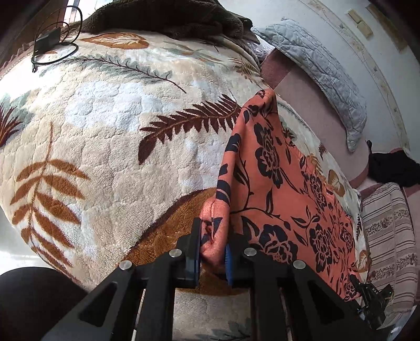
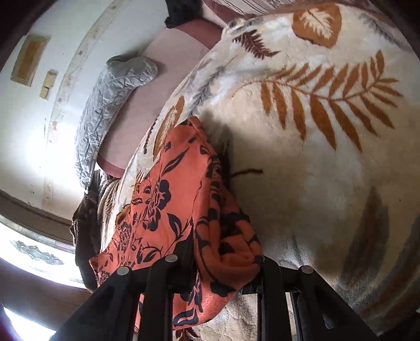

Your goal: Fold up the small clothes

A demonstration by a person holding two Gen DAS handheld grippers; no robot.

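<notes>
A grey pillow (image 1: 323, 76), a dark blanket (image 1: 168, 15) and a black cable (image 1: 52, 44) lie around the leaf-print bedspread (image 1: 105, 131). The orange cloth (image 1: 275, 183) is stretched on the bed, its long axis running away from the left claw (image 1: 214, 251), which pinches one bunched corner. The right claw (image 2: 225, 265) pinches another bunched fold.

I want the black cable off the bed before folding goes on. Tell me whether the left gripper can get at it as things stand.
Probably not yet. The left gripper has its jaws shut on a bunched corner of the orange floral garment, so it is occupied. The black cable lies across the leaf-patterned blanket, with nothing between.
</notes>
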